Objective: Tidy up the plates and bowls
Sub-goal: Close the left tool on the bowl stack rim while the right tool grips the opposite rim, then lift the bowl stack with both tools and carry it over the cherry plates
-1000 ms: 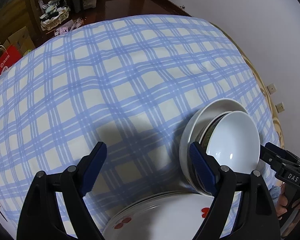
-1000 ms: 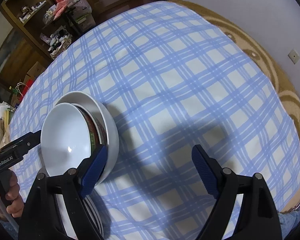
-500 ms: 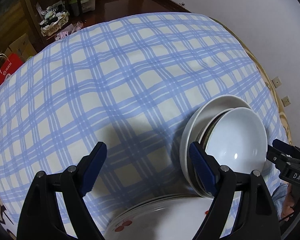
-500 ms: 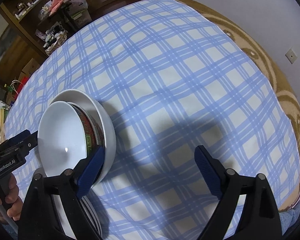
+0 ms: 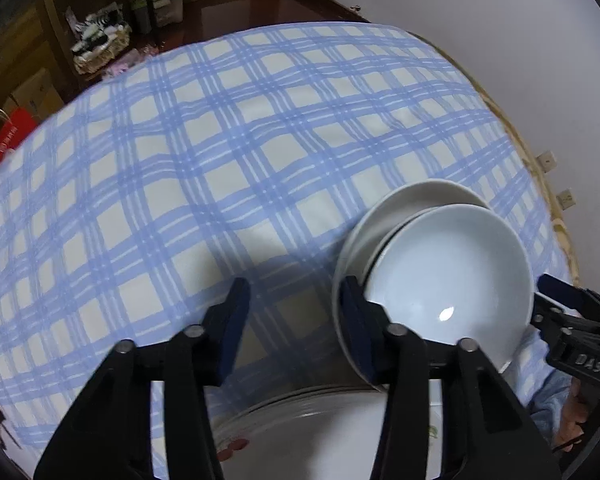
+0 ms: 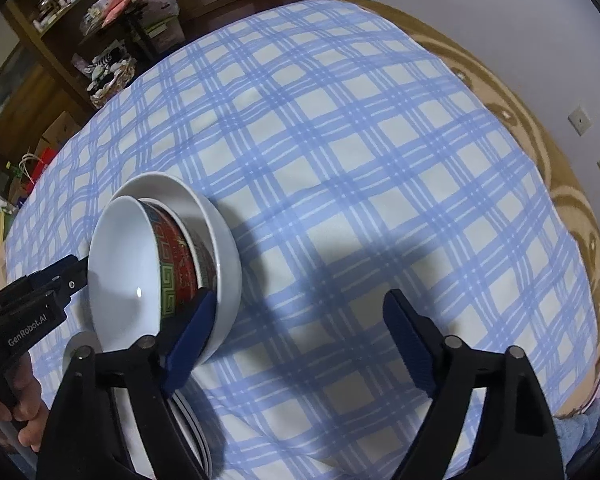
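A round table (image 6: 572,216) with a patterned tan rim along its far right edge carries a blue-and-white checked cloth (image 6: 340,160) that covers nearly the whole top. On the cloth, at the near edge, lies a stack of flat white plates (image 5: 332,432), one showing red marks. Just beyond them sits a nest of bowls (image 6: 220,248), which seems to rest partly on the plates.

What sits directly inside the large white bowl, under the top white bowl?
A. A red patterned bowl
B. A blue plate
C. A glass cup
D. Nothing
A. In the right wrist view a red patterned bowl with green key motifs is nested between the large white bowl and the top white bowl.
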### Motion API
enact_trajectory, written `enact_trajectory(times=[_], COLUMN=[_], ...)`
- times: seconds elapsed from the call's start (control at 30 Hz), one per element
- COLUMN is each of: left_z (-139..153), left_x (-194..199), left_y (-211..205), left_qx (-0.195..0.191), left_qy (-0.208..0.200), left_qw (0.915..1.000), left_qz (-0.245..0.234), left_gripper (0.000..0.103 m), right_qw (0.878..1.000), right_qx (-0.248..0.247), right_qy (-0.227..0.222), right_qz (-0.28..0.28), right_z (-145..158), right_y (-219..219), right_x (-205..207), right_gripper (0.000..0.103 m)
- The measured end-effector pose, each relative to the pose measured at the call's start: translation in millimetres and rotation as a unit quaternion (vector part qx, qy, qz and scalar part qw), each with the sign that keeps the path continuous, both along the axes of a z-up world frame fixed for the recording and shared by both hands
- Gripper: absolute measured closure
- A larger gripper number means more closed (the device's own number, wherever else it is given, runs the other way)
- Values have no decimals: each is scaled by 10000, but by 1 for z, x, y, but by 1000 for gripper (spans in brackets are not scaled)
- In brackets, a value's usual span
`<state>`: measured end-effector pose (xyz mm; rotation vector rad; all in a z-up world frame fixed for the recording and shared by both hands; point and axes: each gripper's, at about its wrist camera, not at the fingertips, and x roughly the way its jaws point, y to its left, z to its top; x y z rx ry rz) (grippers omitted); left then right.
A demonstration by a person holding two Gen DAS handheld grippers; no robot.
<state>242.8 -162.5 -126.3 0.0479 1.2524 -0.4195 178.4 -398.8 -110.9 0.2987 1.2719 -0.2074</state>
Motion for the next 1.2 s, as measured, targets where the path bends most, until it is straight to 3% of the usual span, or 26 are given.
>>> enact_trajectory(times=[0.1, 0.2, 0.27, 0.43, 0.6, 0.8, 0.93, 1.1, 1.2], left_z=[-1, -2, -4, -3, -4, -4, -4, -4, -4], left_x=[1, 1, 1, 0, 0, 2, 1, -1, -2], left_y=[1, -2, -6, -12, -13, -15, -16, -15, -13], left_qx=[-145, -393, -476, -449, -382, -377, -320, -423, -479], left_qy=[82, 201, 317, 310, 270, 358, 342, 262, 206], left_qw=[9999, 9990, 9982, 9982, 9986, 9985, 9988, 9987, 9986], left_qz=[-10, -114, -197, -233, -245, -177, -170, -144, -92], left_gripper=[69, 85, 96, 100, 100, 100, 100, 100, 100], right_qw=[9999, 9993, 9983, 9972, 9970, 9915, 9893, 9969, 9960], right_qx=[120, 332, 533, 675, 713, 1267, 1383, 714, 759], right_qy=[-62, -151, -200, -299, -282, -213, -179, -139, -225], right_qz=[10, 60, 83, 140, 81, -191, -432, -303, -415], right_z=[1, 3, 3, 5, 4, -3, -5, -7, -8], right_y=[1, 3, 5, 15, 19, 6, 4, 19, 17], right_x=[-1, -2, -2, 0, 1, 4, 3, 7, 5], right_gripper=[29, 49, 71, 93, 95, 94, 94, 94, 94])
